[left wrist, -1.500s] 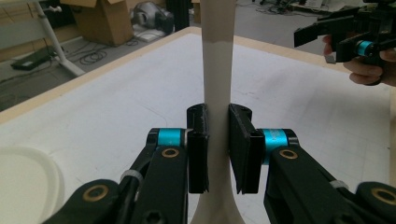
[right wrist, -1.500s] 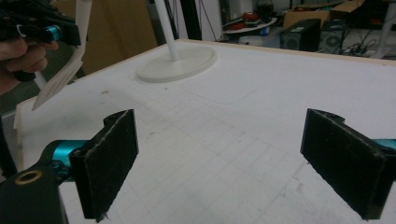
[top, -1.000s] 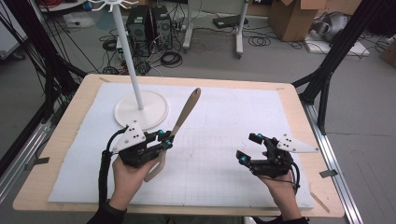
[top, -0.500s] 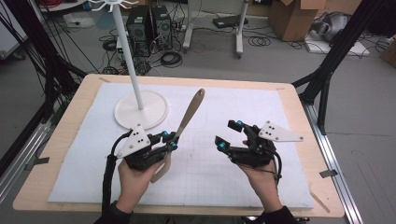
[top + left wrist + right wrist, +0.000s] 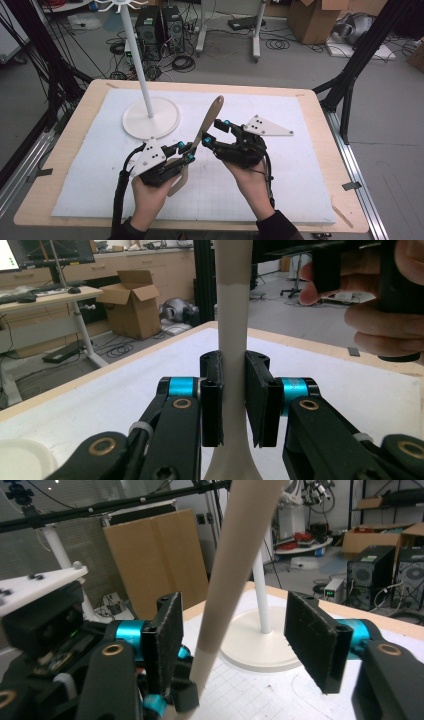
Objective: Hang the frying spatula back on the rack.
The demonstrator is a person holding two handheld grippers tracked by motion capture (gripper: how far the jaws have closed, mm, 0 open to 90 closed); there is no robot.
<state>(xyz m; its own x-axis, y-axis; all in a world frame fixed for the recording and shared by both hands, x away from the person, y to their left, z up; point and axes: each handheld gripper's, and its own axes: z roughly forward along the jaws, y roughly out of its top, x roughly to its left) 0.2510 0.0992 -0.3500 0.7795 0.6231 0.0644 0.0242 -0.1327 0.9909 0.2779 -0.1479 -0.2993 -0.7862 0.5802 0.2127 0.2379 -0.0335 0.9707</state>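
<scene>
Spoon (image 5: 202, 131) clamped in L gripper (image 5: 186, 152); bowl end hidden; R gripper (image 5: 215, 131) open astride.

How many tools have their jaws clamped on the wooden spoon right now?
1. The left tool is shut on the wooden spoon low on its handle. The right tool has its jaws open around the handle higher up, not closed on it.

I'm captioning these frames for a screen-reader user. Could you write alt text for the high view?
Over a white mat on a wooden table, the left hand-held gripper clamps a long wooden spoon that angles up and away, while the right hand-held gripper, jaws open, straddles its handle. A white stand with a round base and thin pole sits at the far left.
</scene>
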